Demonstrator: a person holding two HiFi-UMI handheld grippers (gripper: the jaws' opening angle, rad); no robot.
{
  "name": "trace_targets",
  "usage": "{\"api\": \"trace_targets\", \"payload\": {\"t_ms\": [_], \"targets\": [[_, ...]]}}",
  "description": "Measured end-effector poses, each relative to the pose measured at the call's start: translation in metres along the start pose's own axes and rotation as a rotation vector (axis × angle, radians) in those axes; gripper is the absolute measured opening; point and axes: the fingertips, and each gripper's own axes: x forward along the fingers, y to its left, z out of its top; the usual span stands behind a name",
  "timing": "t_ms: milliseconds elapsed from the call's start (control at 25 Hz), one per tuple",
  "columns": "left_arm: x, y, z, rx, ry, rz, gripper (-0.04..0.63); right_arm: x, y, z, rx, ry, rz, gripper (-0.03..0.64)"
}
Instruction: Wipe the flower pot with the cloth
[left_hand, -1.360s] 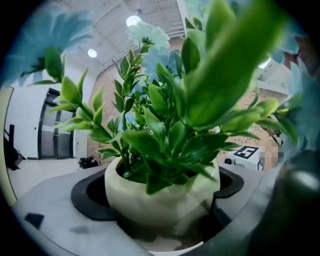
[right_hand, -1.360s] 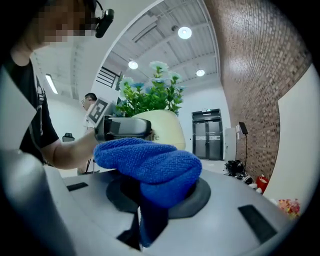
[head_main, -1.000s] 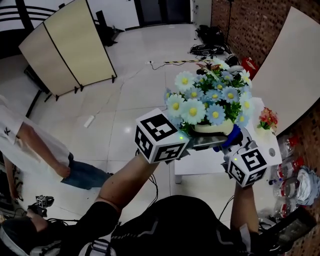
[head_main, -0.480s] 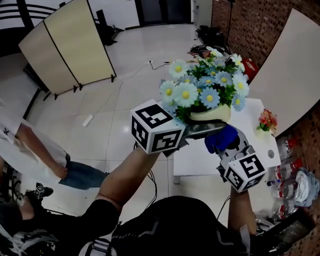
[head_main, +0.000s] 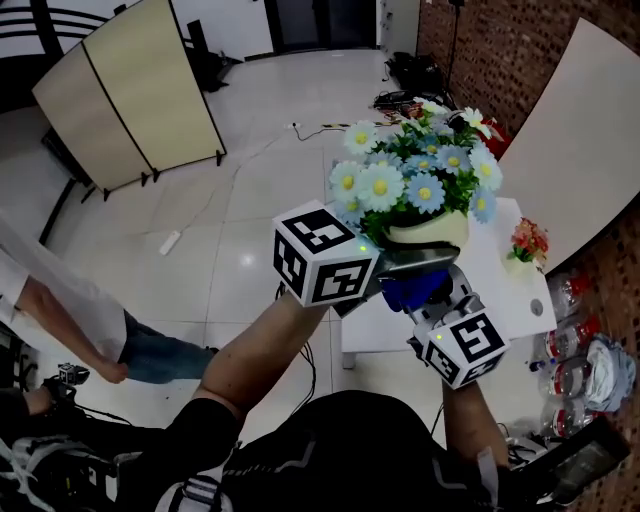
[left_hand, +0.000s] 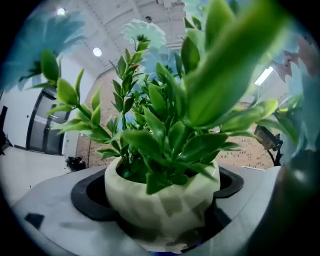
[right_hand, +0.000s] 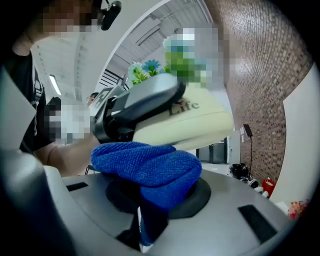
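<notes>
Flower pot (head_main: 428, 232): one, cream, held in the air over the near edge of the white table (head_main: 500, 290); its base is hidden by the jaws in the head view.
Left gripper (head_main: 412, 262): jaws clamped on the two sides of the pot.
Flowers (head_main: 415, 180): blue and white daisies; blurred and cut off in the left gripper view.
Cloth (head_main: 412, 290): one, blue, bunched, just under the pot and seemingly touching it.
Right gripper (head_main: 428, 305): jaws pinched on the cloth.
Around: one small pot with red flowers (head_main: 525, 243) on the table, well apart; bottles (head_main: 570, 370) by the brick wall (head_main: 500, 50); a folding screen (head_main: 130, 90); one other person (head_main: 70, 320), cut off at the left edge.
</notes>
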Motion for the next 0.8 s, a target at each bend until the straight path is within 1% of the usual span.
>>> {"api": "trace_targets", "payload": {"t_ms": [160,320,400,520,680,800], "targets": [[-0.005,-0.010,0.005,-0.009,-0.003,-0.041,0.560,0.023,-0.009,0.005,0.029,0.003,-0.017,0.089],[-0.010,-0.013,0.012,-0.007,-0.012,-0.047,0.560,0.036,-0.018,0.007,0.080,-0.018,-0.026,0.089],[-0.010,-0.010,0.010,0.008,-0.009,-0.029,0.560,0.031,-0.021,0.004,0.090,-0.027,-0.026,0.089],[-0.008,-0.002,0.007,0.033,-0.005,0.020,0.560,0.008,-0.021,-0.003,0.087,-0.029,-0.028,0.089],[-0.003,0.014,0.000,0.046,0.016,0.084,0.560,-0.026,-0.008,-0.004,0.092,-0.044,0.004,0.089],[-0.004,0.017,-0.001,0.031,0.015,0.077,0.560,-0.027,-0.002,0.001,0.073,-0.042,-0.002,0.089]]}}
